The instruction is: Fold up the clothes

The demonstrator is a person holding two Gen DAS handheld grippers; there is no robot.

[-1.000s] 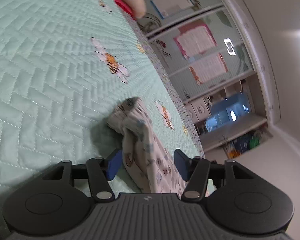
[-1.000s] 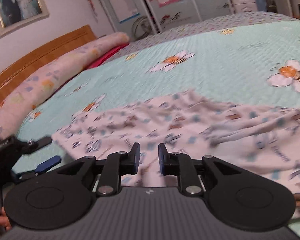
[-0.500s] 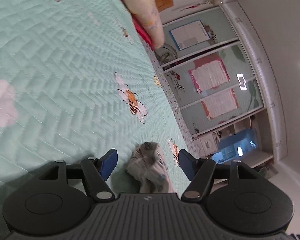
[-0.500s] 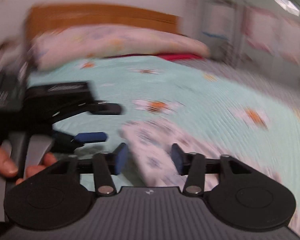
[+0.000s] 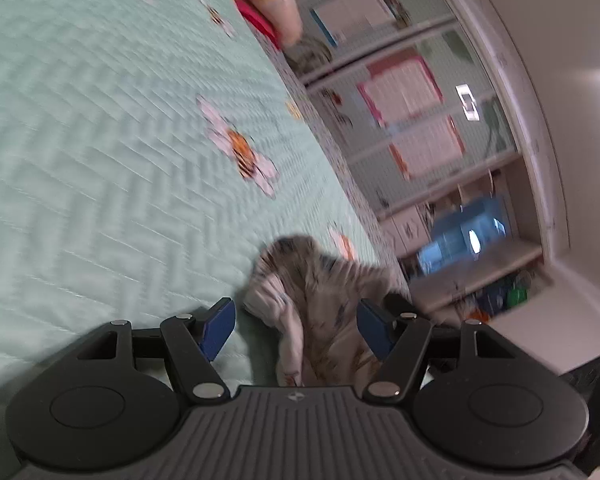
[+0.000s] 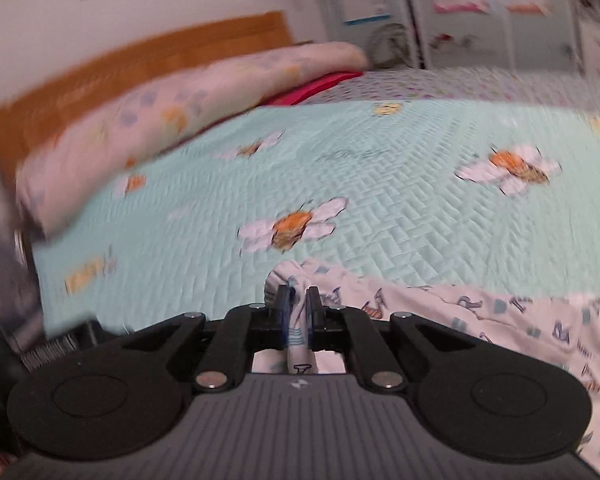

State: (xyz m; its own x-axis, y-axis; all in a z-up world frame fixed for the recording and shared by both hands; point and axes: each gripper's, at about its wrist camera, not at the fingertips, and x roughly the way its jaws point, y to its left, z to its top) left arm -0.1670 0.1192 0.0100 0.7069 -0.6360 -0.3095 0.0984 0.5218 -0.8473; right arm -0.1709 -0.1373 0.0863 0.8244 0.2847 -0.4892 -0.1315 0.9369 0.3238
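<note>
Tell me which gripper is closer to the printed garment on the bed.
Right. The right gripper has just been closing and is clamped on a bunched edge of the printed garment. The left gripper stands open astride the cloth, its pads apart from it.

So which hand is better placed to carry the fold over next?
Right. The right tool is clamped on the white letter-print garment, its jaws having just closed; the left tool is open around bunched cloth, gripping nothing.
</note>
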